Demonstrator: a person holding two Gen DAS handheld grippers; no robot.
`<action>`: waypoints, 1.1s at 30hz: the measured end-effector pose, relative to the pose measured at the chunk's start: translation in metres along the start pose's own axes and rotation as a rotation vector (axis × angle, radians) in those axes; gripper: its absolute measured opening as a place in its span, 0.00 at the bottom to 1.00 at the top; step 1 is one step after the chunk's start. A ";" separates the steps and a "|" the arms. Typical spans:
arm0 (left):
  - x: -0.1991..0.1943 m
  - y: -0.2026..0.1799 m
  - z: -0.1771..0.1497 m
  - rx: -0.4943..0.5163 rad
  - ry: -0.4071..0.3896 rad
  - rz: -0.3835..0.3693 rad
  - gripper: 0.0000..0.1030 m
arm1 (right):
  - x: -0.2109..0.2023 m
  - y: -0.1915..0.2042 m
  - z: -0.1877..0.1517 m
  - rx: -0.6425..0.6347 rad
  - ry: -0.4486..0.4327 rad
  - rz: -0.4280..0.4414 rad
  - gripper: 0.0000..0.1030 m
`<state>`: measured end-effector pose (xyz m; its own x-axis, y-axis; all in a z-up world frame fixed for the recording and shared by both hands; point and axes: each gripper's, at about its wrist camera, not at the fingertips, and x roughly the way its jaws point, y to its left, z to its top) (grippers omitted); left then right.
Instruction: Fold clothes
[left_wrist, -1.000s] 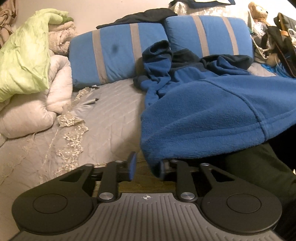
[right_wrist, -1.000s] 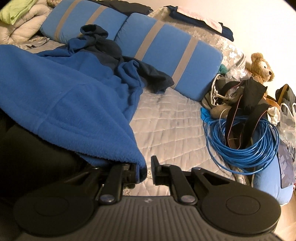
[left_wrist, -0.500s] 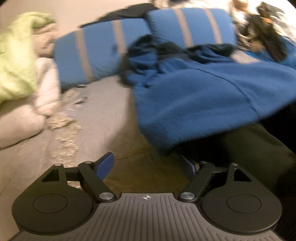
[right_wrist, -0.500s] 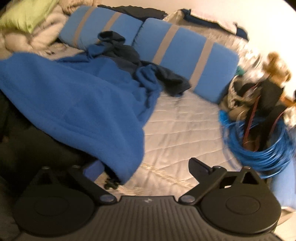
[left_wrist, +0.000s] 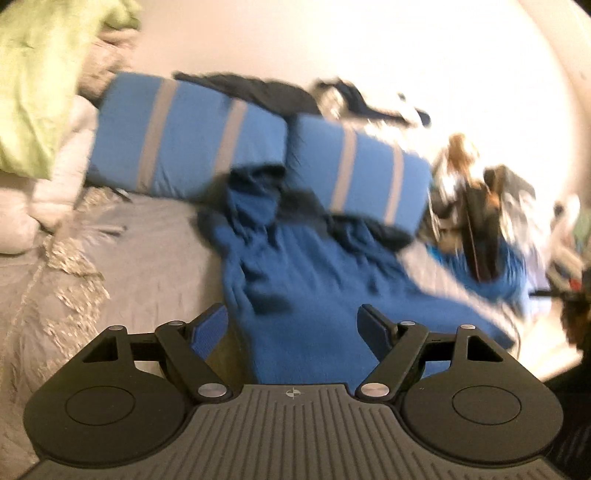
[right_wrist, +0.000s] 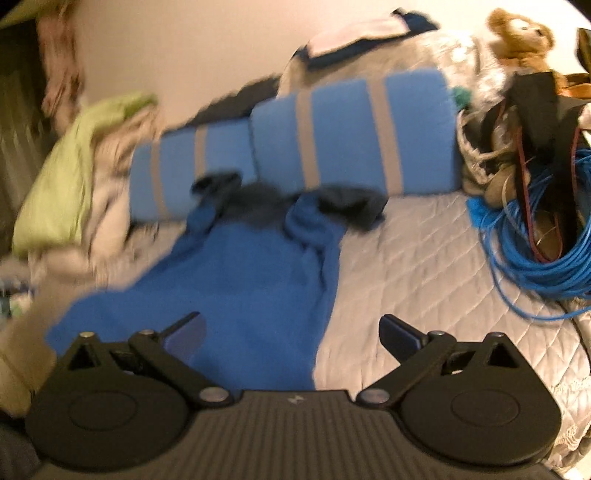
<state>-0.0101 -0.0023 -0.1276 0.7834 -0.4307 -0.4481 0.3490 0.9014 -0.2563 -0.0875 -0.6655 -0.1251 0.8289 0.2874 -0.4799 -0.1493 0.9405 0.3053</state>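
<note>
Blue fleece (left_wrist: 317, 295) spread on bed (right_wrist: 406, 266) — soft, thick, limp; grip near hem corners; left claw (left_wrist: 293, 325) and right claw (right_wrist: 291, 332) wide, empty.

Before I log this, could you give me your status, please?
Left gripper open, right gripper open. Blue fleece garment lies unfolded on grey quilted bed. Blue cable coil alongside.

The blue jacket (right_wrist: 251, 280) looks like soft, matt fleece. The grey bedspread (right_wrist: 406, 273) is quilted cloth with a slight sheen. The grippers' (left_wrist: 291, 328) arms seem matt black plastic.
</note>
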 end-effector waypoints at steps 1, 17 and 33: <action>-0.003 0.002 0.007 -0.013 -0.015 0.012 0.75 | -0.003 -0.001 0.009 0.000 -0.020 -0.020 1.00; -0.033 -0.004 0.112 -0.015 -0.137 0.139 0.75 | -0.048 -0.010 0.164 -0.046 -0.180 -0.287 1.00; -0.006 -0.012 0.201 0.049 -0.187 0.074 0.76 | -0.048 -0.039 0.261 0.002 -0.215 -0.294 1.00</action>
<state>0.0843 -0.0018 0.0499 0.8882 -0.3515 -0.2959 0.3080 0.9334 -0.1843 0.0195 -0.7632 0.1004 0.9308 -0.0405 -0.3634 0.1135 0.9768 0.1817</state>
